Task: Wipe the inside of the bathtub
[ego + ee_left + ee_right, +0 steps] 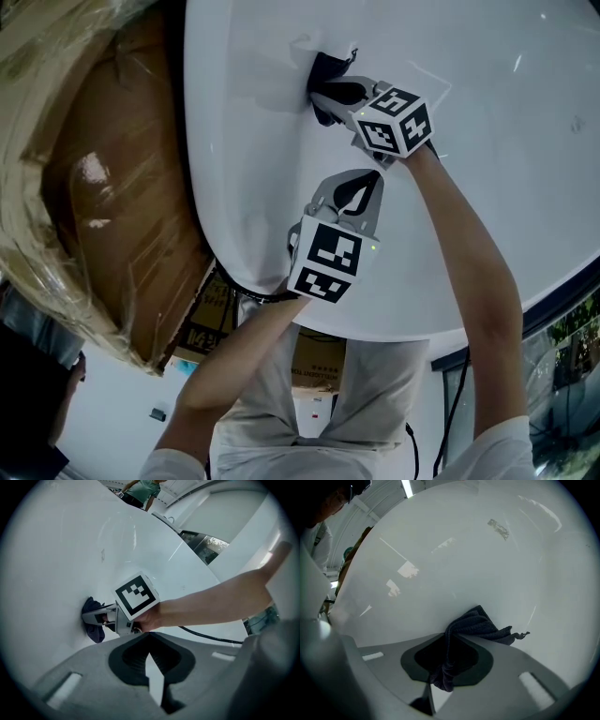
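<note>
The white bathtub (pixel 487 206) fills the head view, and its glossy inner wall (pixel 454 559) fills the right gripper view. My right gripper (pixel 328 92) is shut on a dark cloth (pixel 478 626) and presses it flat against the tub wall. The same cloth (pixel 325 70) shows as a dark wad at the gripper's tip, and also as the dark cloth (pixel 93 620) in the left gripper view. My left gripper (pixel 364 186) hangs just below the right one, jaws closed together with nothing between them, over the tub's white surface.
A large brown object wrapped in clear plastic (pixel 103 187) stands left of the tub rim (pixel 202 225). Cardboard boxes (pixel 202 323) lie on the floor below it. A black cable (pixel 211 637) trails from the right gripper. A person in a green top (pixel 143 491) stands far off.
</note>
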Demonstrator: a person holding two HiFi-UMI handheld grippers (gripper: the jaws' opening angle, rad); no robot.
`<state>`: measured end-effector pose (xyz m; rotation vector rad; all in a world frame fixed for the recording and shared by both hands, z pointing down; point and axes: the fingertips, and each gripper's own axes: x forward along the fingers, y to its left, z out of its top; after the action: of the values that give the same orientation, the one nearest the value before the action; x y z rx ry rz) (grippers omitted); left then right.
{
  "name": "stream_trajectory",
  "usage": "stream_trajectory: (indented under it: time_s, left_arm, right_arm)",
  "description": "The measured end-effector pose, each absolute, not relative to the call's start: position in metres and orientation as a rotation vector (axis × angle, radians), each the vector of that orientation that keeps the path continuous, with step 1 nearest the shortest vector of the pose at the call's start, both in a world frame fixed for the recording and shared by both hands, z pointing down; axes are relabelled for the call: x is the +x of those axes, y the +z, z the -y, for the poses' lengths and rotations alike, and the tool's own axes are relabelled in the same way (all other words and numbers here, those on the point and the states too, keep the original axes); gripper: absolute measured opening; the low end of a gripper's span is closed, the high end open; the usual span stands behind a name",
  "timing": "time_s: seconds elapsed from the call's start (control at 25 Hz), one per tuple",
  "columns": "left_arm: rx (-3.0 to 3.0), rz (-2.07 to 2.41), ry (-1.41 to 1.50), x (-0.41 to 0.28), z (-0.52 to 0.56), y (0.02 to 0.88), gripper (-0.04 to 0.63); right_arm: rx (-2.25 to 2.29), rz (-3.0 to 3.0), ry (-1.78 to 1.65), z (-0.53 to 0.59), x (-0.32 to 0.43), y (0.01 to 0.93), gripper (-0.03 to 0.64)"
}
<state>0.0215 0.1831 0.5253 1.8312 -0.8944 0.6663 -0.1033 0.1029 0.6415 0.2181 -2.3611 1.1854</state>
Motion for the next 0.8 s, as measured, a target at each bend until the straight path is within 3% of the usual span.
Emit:
stream_trajectory:
  time_s: [0.8]
  left_arm:
    - [1.779, 0.931, 0.66, 0.021, -0.207, 0.497, -0.002]
  right_arm:
    - [0.091, 2.488, 1.189, -0.11, -0.119, 0.574, 0.048]
